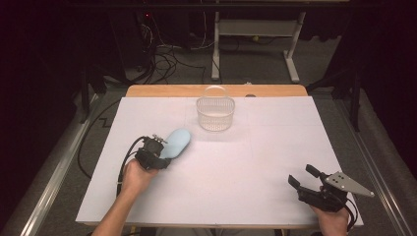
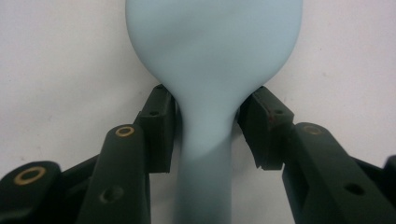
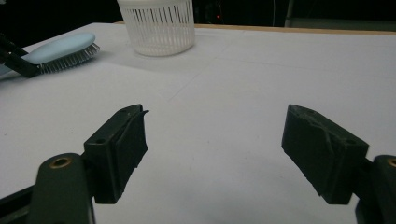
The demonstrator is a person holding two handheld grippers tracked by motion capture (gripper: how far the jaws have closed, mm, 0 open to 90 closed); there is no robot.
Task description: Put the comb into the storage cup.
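Hairbrush handling: grip point and receiving container

Hairbrush (image 1: 176,142), pale blue, lies on the white desk (image 1: 255,162) at the left, bristles down, well apart from the basket (image 1: 215,114). It appears to be a rigid plastic item, light enough for one gripper, with a smooth back that may be slippery. The bristles look flexible and should not take clamping load.

Grip point: the narrow neck where the handle widens into the head. The left gripper (image 2: 208,128) is placed there, its jaws closed in on either side of the neck, pads touching or very nearly touching the plastic. A hold at this waist should resist sliding lengthwise, since the head flares just beyond the pads.

The right gripper (image 3: 215,156) hovers over bare desk at the near right, jaws spread wide and holding nothing.

Container: the basket is a white, round, slotted plastic tub standing upright near the far edge. It appears empty. It is likely light and may shift if struck.
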